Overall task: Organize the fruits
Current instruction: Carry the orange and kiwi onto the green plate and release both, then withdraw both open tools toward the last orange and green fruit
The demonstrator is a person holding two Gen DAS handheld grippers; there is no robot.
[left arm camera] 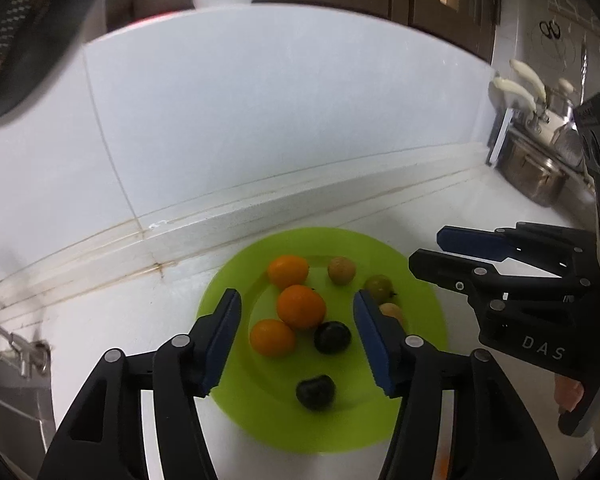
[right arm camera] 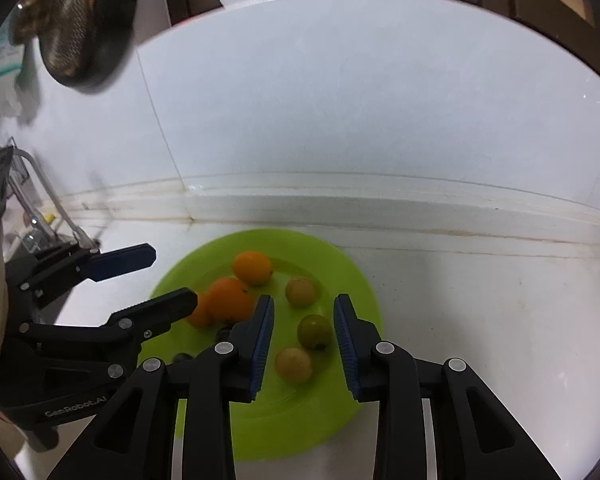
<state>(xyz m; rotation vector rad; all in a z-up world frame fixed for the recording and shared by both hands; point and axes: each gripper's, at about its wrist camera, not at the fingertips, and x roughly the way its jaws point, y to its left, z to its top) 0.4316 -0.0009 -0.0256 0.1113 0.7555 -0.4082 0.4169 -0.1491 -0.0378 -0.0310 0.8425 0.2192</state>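
Observation:
A lime-green plate [left arm camera: 340,432] lies on the white counter by the wall and holds several fruits. Three oranges [left arm camera: 301,306] cluster at its middle. Two dark round fruits [left arm camera: 332,337] lie nearer me, and three small green-yellow fruits [left arm camera: 341,270] are on its right side. My left gripper [left arm camera: 297,296] hovers open above the oranges with nothing between its pads. My right gripper [right arm camera: 303,300] is open over the green-yellow fruits [right arm camera: 315,331], gripping none. Each gripper shows in the other's view: right gripper [left arm camera: 428,248], left gripper [right arm camera: 173,276]. The plate [right arm camera: 340,272] sits under both.
A steel pot [left arm camera: 536,176] with utensils stands at the right end of the counter. A raised white ledge [left arm camera: 260,208] runs along the tiled wall behind the plate. A tap fitting [left arm camera: 24,356] is at the left. A dark pan [right arm camera: 76,24] hangs at upper left.

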